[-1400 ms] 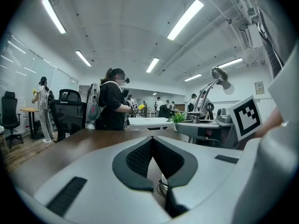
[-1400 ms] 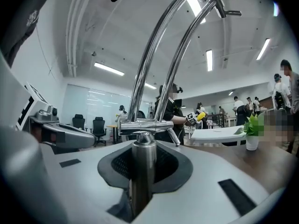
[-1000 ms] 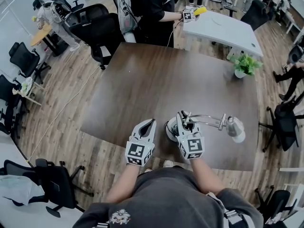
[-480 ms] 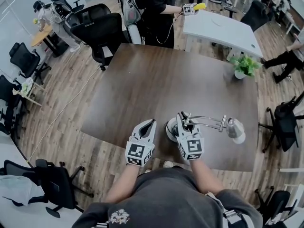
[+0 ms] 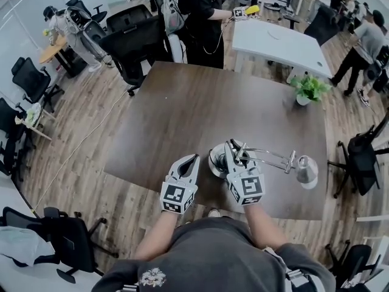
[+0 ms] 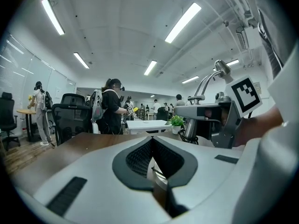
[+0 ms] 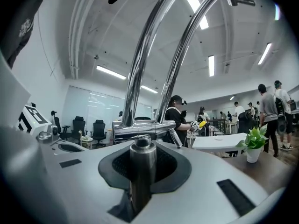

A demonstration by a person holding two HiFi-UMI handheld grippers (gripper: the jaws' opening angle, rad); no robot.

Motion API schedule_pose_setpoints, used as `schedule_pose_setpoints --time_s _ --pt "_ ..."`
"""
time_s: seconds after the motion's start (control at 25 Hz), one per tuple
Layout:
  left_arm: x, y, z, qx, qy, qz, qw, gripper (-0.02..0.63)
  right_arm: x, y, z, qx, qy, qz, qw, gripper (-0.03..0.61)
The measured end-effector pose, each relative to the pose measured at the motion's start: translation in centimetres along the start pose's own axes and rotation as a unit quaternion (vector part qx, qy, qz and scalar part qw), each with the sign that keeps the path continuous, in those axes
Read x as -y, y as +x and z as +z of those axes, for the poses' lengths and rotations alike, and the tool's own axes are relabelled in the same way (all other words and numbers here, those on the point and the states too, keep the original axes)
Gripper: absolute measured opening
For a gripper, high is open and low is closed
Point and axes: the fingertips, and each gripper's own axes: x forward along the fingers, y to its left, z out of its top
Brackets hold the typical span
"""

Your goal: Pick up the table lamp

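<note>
The chrome table lamp has a round base [image 5: 214,160], a bent double arm [image 5: 270,157] and a silver shade [image 5: 306,171] reaching right over the dark wooden table [image 5: 182,108]. My right gripper [image 5: 233,156] is shut on the lamp's upright post just above the base, and the base hangs slightly off the tabletop. In the right gripper view the post [image 7: 142,164] stands clamped between the pads, with the twin arms [image 7: 156,45] curving overhead. My left gripper [image 5: 191,161] rests shut and empty just left of the base; its view shows the lamp [image 6: 203,87] to the right.
A potted plant [image 5: 307,88] stands at the table's far right corner. Beyond it is a white table [image 5: 276,38] with a person [image 5: 197,11] beside it. Black office chairs [image 5: 130,41] ring the table. The near table edge is just below my grippers.
My right gripper has risen with the lamp, so the base has come up off the table and the shade has shifted slightly. The left gripper has stayed put.
</note>
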Motion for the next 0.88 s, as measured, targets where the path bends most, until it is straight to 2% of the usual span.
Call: schedule_pose_setpoints --time_s 0.4,0.64,0.88 --pt "-0.9 -1.1 3.2 0.025 0.008 -0.016 0.9995 0.008 -1.0 -0.8 5.9 0.014 0.006 -0.002 1.0 0.071" --pt "-1.7 -1.7 5.9 0.048 -0.018 -0.028 0.9983 0.008 -1.3 -2.2 9.0 0.021 0.001 -0.012 1.0 0.072" --pt "-0.8 -2.5 7.2 0.061 -0.022 -0.044 0.9969 0.008 -0.5 -4.2 11.5 0.022 0.008 -0.033 0.999 0.072"
